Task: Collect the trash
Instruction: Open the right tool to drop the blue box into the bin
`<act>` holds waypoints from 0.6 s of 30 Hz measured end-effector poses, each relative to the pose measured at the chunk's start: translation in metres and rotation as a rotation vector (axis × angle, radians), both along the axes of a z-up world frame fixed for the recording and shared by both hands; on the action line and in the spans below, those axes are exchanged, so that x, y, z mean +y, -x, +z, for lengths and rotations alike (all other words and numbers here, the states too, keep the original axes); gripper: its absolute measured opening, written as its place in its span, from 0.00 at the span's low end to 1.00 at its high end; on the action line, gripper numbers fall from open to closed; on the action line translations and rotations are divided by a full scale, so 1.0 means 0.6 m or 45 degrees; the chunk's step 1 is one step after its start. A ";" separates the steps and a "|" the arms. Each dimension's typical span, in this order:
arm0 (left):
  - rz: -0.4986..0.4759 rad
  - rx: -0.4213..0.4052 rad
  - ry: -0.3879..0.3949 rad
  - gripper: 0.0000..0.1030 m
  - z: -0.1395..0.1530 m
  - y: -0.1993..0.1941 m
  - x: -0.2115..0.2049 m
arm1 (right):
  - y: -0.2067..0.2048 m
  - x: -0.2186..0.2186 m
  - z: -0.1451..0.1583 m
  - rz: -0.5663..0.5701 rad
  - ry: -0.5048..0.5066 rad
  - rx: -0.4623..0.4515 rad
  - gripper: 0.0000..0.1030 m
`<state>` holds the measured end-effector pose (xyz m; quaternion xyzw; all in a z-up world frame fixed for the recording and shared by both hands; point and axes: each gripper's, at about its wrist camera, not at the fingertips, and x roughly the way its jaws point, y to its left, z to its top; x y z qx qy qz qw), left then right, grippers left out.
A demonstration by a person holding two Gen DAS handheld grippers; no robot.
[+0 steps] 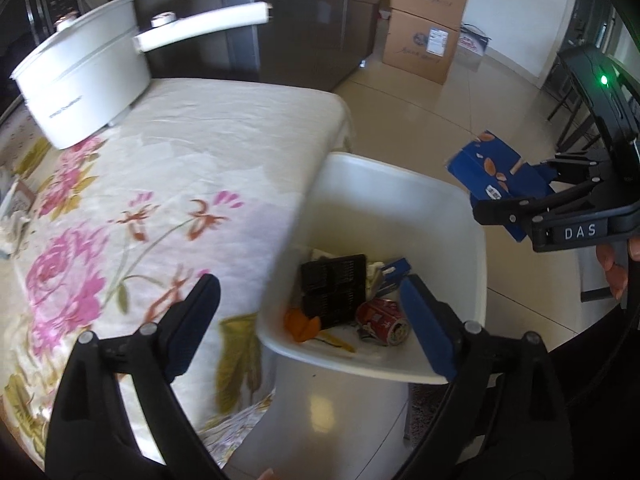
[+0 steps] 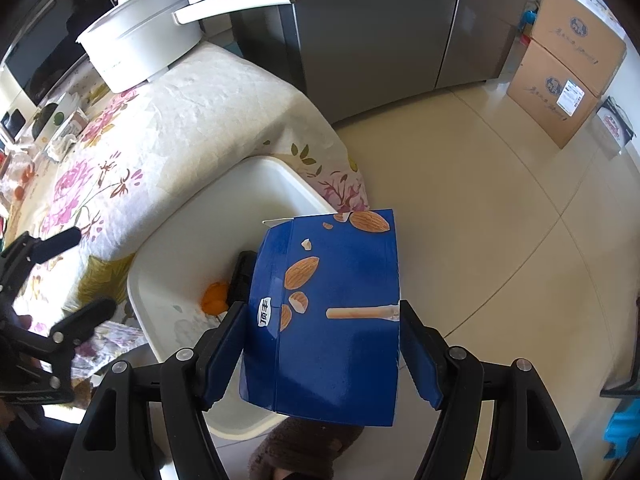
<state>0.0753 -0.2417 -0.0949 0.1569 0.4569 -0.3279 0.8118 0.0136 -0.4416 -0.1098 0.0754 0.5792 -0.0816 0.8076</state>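
A white waste bin (image 1: 400, 168) stands on the floor against the table's corner. Inside lie a black plastic tray (image 1: 334, 292), a crushed red can (image 1: 384, 320), orange peel (image 1: 302, 324) and a blue carton scrap (image 1: 394, 272). My left gripper (image 1: 306, 292) hovers above the bin's near rim, open, nothing between its fingers; it also shows in the right wrist view (image 2: 76, 276). My right gripper (image 2: 320, 312) is shut on a blue almond snack box (image 2: 332, 320), held over the bin's (image 2: 136, 288) right edge. From the left wrist camera the box (image 1: 486, 170) hangs right of the bin.
A table with a floral cloth (image 1: 180, 184) fills the left, bearing a white long-handled pot (image 1: 80, 80) and small items (image 2: 60, 124). A grey fridge (image 2: 380, 20) stands behind. Stacked cardboard boxes (image 1: 424, 20) sit on the tiled floor (image 2: 500, 200). A brown slipper (image 2: 304, 448) lies below.
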 end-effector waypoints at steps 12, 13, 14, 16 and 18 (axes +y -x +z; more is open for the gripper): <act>0.143 0.017 -0.031 0.93 0.011 -0.018 0.084 | -0.028 0.026 0.003 -0.003 -0.015 0.017 0.89; 0.155 0.016 -0.033 0.93 0.012 -0.019 0.093 | -0.031 0.029 0.005 0.001 -0.014 0.015 0.89; 0.168 0.016 -0.033 0.94 0.014 -0.020 0.103 | -0.034 0.032 0.007 0.003 -0.016 0.013 0.89; 0.192 0.015 -0.032 0.94 0.017 -0.023 0.120 | -0.040 0.040 0.010 0.010 -0.021 0.011 0.89; 0.221 0.014 -0.032 0.94 0.021 -0.027 0.141 | -0.045 0.052 0.012 0.021 -0.012 0.013 0.89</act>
